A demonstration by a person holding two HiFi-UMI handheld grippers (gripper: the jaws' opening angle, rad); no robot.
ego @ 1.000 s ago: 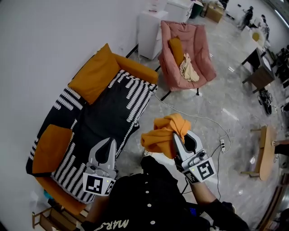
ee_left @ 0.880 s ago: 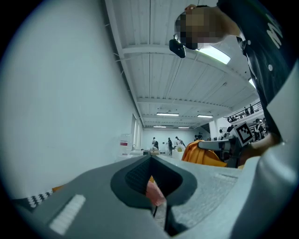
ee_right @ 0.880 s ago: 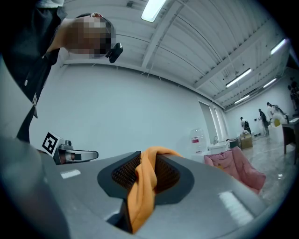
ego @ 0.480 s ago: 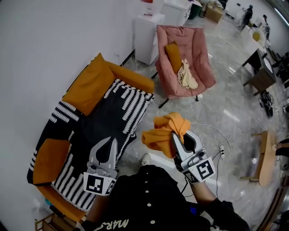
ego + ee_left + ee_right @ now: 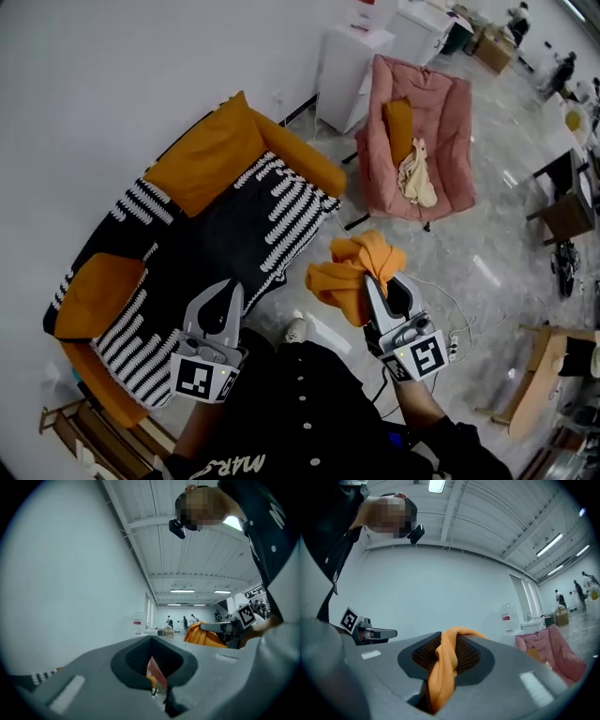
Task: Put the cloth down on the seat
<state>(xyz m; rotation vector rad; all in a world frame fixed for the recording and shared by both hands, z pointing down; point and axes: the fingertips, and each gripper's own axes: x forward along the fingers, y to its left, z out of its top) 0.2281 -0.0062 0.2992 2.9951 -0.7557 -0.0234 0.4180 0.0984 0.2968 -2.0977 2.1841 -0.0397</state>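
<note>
- Cloth (image 5: 349, 272), orange and bunched, pinched between the right gripper's (image 5: 380, 286) closed fingers (image 5: 520, 667), hanging above the floor (image 5: 469, 262) beside the sofa seat (image 5: 211, 246).
- Left gripper's (image 5: 228, 291) fingers are together, holding nothing.

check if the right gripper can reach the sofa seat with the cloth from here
Probably yes. The right gripper, shut on the cloth, is over the floor just off the sofa's front edge. The seat is bare between its cushions and nothing stands between; the left gripper is off to the side.
</note>
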